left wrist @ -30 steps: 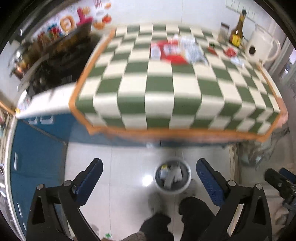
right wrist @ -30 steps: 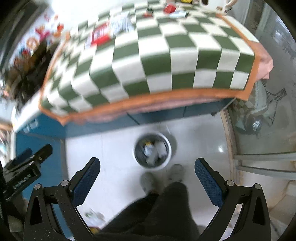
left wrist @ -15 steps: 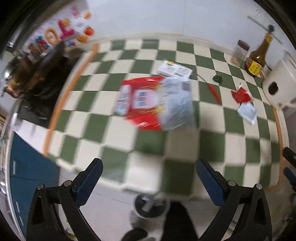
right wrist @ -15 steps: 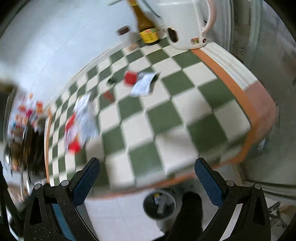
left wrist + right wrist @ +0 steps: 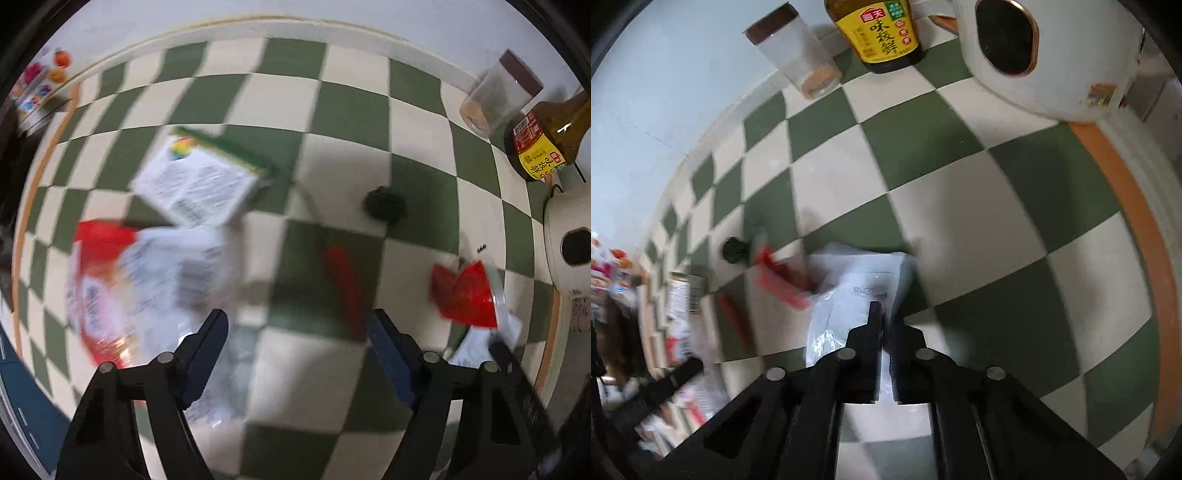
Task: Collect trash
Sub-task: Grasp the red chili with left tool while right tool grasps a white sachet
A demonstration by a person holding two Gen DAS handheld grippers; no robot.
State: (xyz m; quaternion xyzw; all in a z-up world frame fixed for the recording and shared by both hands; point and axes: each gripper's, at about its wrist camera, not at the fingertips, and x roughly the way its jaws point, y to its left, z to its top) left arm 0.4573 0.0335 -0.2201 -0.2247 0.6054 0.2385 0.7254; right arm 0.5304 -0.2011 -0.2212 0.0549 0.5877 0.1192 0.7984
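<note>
Trash lies on a green-and-white checked tablecloth. My left gripper is open and empty, low over the cloth, between a blurred red-and-white snack bag and a red chili. A white-and-green packet lies beyond the bag. A red wrapper lies at the right. My right gripper has its jaws nearly together on a white plastic wrapper, beside the red wrapper.
A soy sauce bottle, a clear jar with a brown lid and a white kettle stand at the back right. A dark green lump lies mid-table. The cloth's orange border marks the right edge.
Both grippers have come up from above the floor bin to low over the table. The right gripper has shut on the white wrapper; the left has stayed open.
</note>
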